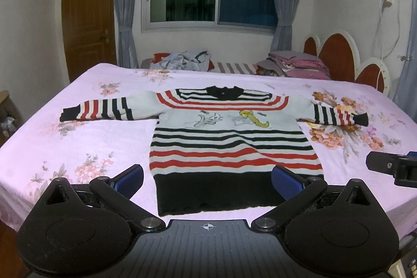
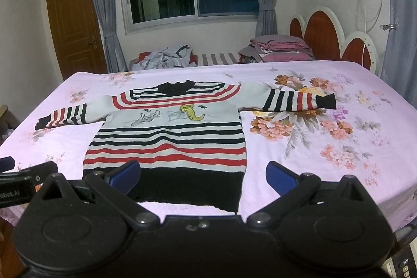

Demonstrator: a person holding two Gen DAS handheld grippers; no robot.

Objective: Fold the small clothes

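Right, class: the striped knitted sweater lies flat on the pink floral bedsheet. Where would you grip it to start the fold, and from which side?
Grip the striped knitted sweater at its black sleeve cuffs, probably: left gripper from the left, right gripper from the right. Both sleeves lie spread outward, leaving their ends free to pinch.

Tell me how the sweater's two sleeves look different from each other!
The left sleeve lies over plain pink sheet, while the right sleeve lies over a big flower print. The left sleeve stretches out straight sideways; the right sleeve slants a little toward the hem. Both have red and black stripes, end in black cuffs, and lie flat, untouched by either tool.
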